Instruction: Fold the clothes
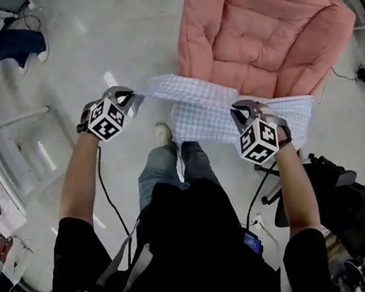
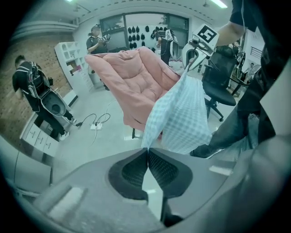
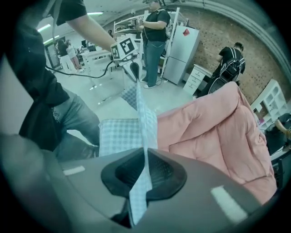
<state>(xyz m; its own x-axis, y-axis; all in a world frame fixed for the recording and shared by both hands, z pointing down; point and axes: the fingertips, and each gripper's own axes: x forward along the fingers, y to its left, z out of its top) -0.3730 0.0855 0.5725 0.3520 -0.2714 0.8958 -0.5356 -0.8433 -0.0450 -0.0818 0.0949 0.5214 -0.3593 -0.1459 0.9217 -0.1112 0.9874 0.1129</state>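
While my left fingers (image 2: pixel 132 170) and right fingers (image 3: pixel 163 172) are pinching shut on the checked cloth (image 1: pixel 201 104), stretching it midair near the pink chair (image 1: pixel 263 39), it is looking light and limp; its corners are seeming the best hold.

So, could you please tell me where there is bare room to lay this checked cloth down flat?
The seat of the pink padded armchair, just beyond the checked cloth, is bare. So is the grey floor left of the armchair, beyond the left gripper. To the person's right it is crowded by the black office chair.
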